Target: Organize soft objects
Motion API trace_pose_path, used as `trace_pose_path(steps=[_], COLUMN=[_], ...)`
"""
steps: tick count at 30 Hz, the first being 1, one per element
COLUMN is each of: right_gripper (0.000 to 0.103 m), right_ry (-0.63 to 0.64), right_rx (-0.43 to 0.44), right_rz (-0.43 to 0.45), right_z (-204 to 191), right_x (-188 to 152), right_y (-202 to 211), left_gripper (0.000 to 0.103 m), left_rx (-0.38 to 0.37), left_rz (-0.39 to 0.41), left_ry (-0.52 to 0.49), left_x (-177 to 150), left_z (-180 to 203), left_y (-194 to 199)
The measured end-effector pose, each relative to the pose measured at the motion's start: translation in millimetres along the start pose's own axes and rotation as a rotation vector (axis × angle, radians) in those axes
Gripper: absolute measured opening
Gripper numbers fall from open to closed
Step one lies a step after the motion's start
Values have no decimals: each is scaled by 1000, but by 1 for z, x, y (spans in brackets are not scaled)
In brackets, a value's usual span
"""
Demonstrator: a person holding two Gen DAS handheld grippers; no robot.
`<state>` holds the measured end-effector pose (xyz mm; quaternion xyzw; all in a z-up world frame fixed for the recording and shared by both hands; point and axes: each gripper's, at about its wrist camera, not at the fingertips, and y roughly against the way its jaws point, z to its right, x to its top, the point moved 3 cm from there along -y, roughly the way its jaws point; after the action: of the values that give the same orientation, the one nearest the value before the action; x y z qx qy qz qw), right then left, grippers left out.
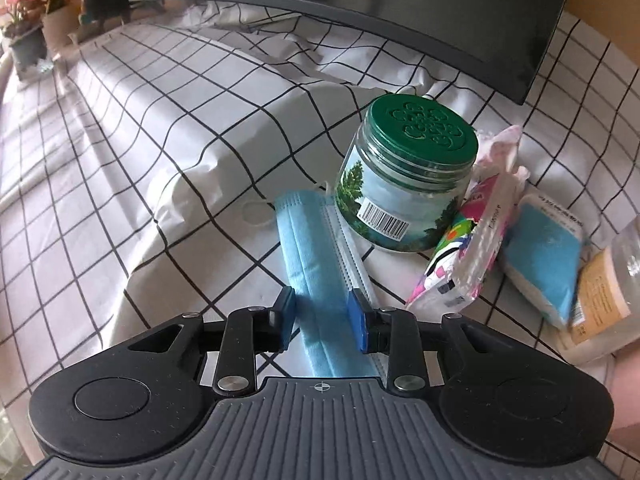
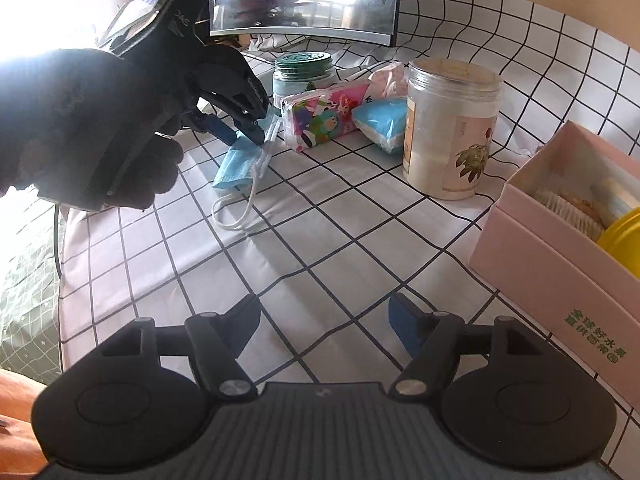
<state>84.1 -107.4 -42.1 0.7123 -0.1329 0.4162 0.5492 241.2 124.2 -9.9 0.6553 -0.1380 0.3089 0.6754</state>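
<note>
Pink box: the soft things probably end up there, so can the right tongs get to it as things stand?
Probably yes. The right tongs are open and empty, the pink box sits open just to their right, and only bare cloth lies between.

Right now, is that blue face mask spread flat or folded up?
Folded. The face mask lies doubled lengthwise into a narrow strip on the checked cloth, its ear loops trailing loose.

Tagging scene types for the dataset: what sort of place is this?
Probably a home, a desk or table by a window: a checked cloth, a monitor, potted plants, and household bits such as a face mask, tissue packs and jars.
</note>
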Motion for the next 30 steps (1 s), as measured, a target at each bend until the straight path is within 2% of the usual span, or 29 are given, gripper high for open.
trace_pose_path(steps=[4,9,11,18,21,23,25,28,30], right_gripper=[78,80,80,81,81,81,82,86,89], right_ry=[34,52,51,51,48,46,47,46,45], right_rx=[-14,-25,-27,-29,-32,-33,-33,-34,-36], right_rz=[3,2,1,-2,-3,-3,-2,-2,-3], right_z=[-6,-10,-10,-10,-10,-10,-11,-12,-14], right_x=[-2,-3,-3,-3,-3,-3,-3,-3,-3], right_y=[-2,-3,-3,-4,-3,-3,-4,-5,-7], left_gripper=[32,32,32,34,35,35,31,31,31], left_rx=[-45,-41,-23,80,106,138,147,57,-3], left_rz=[-5,-5,30,94,126,120,102,98,100], left_ry=[56,80,23,-306,-363,-334,-229,-48,-20], left_x=[-2,-1,-3,-23,-25,-21,-13,-4,1], left_z=[-4,0,9,41,35,22,6,-6,0], left_y=[3,7,12,9,8,7,11,24,29])
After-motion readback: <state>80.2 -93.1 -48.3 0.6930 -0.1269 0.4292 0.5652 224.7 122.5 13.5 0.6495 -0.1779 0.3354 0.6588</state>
